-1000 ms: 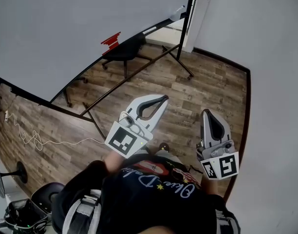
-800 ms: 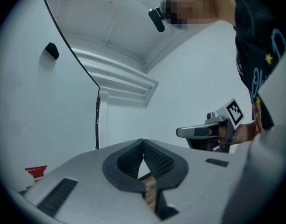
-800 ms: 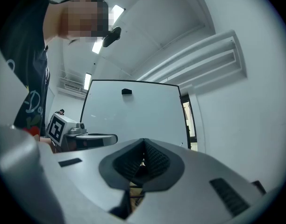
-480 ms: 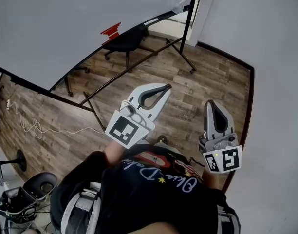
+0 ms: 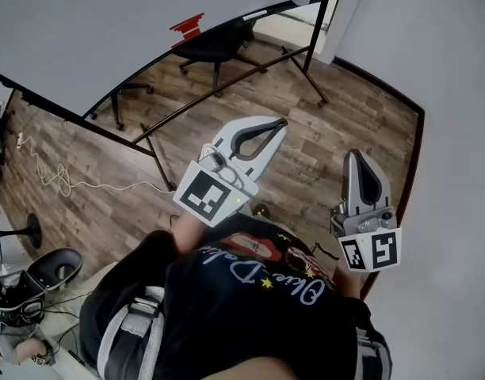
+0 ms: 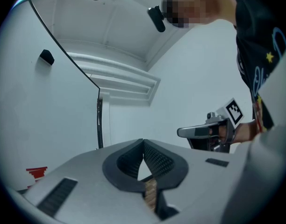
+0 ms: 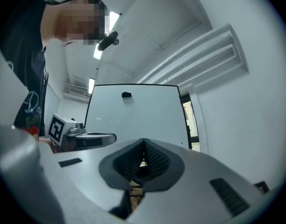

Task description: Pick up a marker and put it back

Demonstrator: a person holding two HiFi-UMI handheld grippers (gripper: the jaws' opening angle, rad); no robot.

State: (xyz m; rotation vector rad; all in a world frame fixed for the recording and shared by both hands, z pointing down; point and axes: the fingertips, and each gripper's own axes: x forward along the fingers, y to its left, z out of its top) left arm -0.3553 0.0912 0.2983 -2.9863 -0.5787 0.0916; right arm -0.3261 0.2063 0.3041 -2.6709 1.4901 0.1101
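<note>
Jaws on both grippers are pressed together, and nothing sits between them.

Head view: the left gripper [image 5: 282,123] and the right gripper [image 5: 356,157] are held up in front of the person's chest, over the wood floor [image 5: 345,125]. A big whiteboard [image 5: 108,22] stands well apart at the top left. It has a red thing [image 5: 187,26] on its lower edge and a black chair [image 5: 219,46] near it. I cannot find the marker for sure here. My guess is that it lies on the whiteboard's ledge.

Left gripper view: the jaws meet tip to tip and are empty. The red thing [image 6: 36,172] shows low on the left. The right gripper [image 6: 180,132] is off to the right.

Right gripper view: these jaws are closed too and hold nothing. The whiteboard [image 7: 133,115] faces them, far off, with a small black thing [image 7: 126,95] near its top.

A marker should be light, hard and smooth. It is round, so it may roll or slip. I think the best spot to pinch is across the middle of its body, not the cap, which could pop off.

Compared with a second ago, the whiteboard, red thing and chair sit higher in the head view. Both grippers sit a bit further right. The jaws were closed then too.
</note>
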